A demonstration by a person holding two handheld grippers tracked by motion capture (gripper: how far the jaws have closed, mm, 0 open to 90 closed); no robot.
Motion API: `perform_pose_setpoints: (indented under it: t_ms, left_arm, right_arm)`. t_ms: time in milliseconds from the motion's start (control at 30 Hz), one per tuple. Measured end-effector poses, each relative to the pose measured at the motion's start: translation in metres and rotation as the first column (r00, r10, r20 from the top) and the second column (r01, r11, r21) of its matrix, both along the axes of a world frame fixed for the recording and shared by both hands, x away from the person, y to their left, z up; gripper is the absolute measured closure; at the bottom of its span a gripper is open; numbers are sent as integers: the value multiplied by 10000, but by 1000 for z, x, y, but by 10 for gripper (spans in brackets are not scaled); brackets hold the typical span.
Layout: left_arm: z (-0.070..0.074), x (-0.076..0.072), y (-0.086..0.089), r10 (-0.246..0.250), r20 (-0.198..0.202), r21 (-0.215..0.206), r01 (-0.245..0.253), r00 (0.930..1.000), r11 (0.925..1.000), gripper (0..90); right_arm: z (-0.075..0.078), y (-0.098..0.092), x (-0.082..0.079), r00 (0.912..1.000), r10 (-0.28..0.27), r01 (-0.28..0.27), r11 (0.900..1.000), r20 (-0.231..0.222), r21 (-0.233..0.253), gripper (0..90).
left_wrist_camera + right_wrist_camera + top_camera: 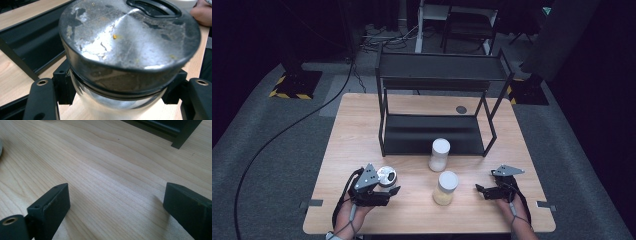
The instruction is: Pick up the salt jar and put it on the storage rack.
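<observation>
We've got L gripper at near-left, jaws clamped tight; R gripper at near-right, jaws wide apart, both forearms low.

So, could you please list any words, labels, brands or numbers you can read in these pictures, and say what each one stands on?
None can be read.
Metal-lidded jar in the left tongs: scratched lid, no print.
Two white-lidded jars: no label visible.
Black shelf rack and wooden table: no markings.
Yellow-black hazard stripes on the floor: a sign pattern, no text.
</observation>
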State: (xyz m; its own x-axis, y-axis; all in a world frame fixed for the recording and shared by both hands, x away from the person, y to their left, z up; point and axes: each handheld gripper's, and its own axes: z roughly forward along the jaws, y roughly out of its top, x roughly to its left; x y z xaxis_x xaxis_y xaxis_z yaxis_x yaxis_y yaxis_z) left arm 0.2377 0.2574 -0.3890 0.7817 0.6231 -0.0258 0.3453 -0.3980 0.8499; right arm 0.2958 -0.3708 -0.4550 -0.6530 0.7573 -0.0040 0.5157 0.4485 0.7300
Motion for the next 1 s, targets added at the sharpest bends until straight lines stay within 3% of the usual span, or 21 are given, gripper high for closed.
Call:
perform_pose_setpoints:
  t_ms: [1000]
  left_arm:
    - [33, 58, -14, -2, 214, 189, -2, 9998, 9998, 301]
  right_arm:
    - [0, -1, -1, 10000, 39, -39, 10000, 26, 36, 83]
